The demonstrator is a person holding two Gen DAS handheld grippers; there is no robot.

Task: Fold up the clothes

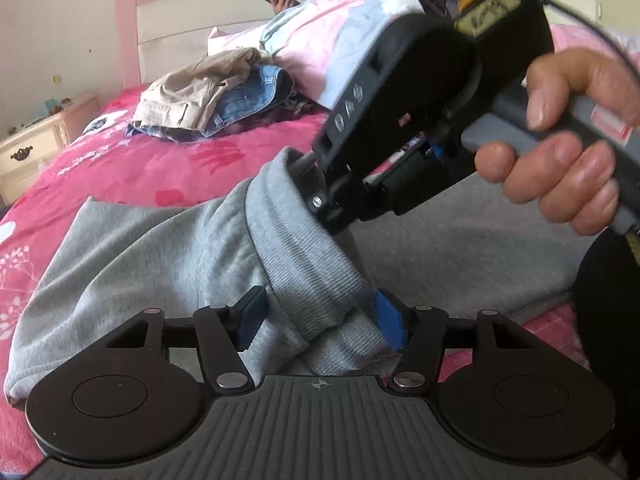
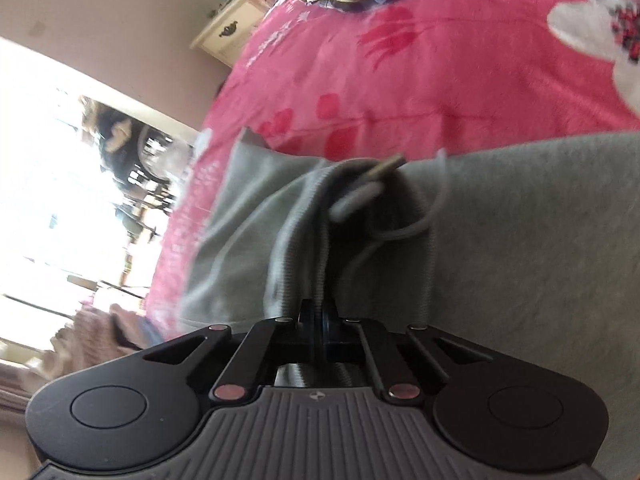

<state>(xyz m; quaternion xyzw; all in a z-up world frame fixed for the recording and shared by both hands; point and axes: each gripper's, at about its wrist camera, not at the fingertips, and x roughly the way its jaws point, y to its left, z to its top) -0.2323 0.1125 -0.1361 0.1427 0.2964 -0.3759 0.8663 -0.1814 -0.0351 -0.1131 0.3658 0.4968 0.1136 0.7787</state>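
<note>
- Grey sweatpants (image 1: 132, 256) lay on the pink bedspread (image 1: 132, 168), ribbed waistband (image 1: 296, 256) running away from the left gripper (image 1: 316, 322).
- Left gripper's jaws spread, band between, not pinched.
- Right gripper (image 2: 320, 320) clamped the band's far end.

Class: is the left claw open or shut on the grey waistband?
Open. The left claw has blue pads standing apart, with the waistband loose between them.
</note>
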